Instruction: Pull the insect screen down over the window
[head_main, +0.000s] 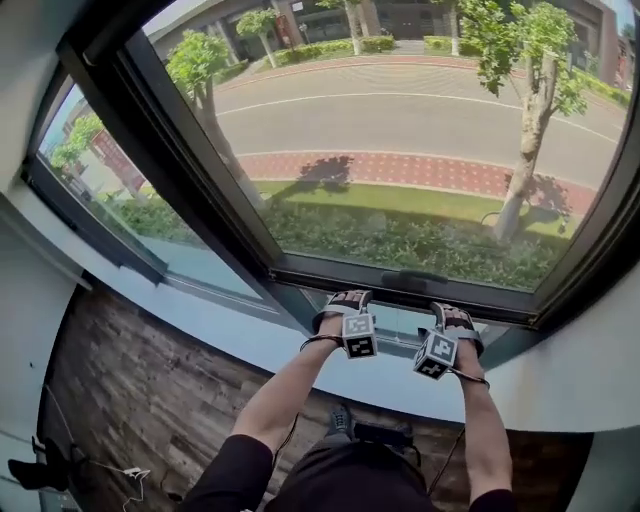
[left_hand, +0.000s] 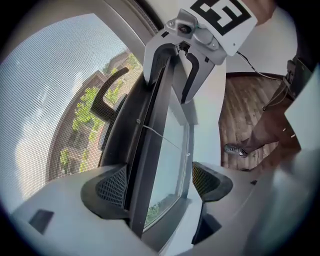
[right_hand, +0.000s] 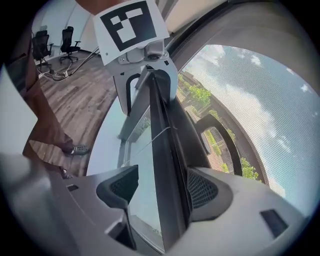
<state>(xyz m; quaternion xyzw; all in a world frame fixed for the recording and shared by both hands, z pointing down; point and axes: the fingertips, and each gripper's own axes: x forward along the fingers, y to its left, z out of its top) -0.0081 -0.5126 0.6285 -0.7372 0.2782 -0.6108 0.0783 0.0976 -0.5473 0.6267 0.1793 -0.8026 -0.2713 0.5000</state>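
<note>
The insect screen's mesh (left_hand: 50, 100) (right_hand: 260, 110) covers the window pane. Its dark pull bar (head_main: 330, 272) lies low across the window, just above the bottom frame, and carries a black handle (head_main: 415, 277) (left_hand: 107, 97) (right_hand: 220, 135). My left gripper (head_main: 345, 298) (left_hand: 157, 182) straddles the bar with its jaws apart: one pad rests against the bar and the other stands clear of it. To its right, my right gripper (head_main: 455, 312) (right_hand: 162, 187) straddles the same bar in the same way, one pad at the bar and a gap at the other. Each gripper shows in the other's view.
A white window sill (head_main: 200, 330) runs below the frame, over a wooden floor (head_main: 130, 400) with cables (head_main: 120, 470). A thin cord (left_hand: 160, 135) crosses the lower glass pane. Office chairs (right_hand: 65, 37) stand far back in the room.
</note>
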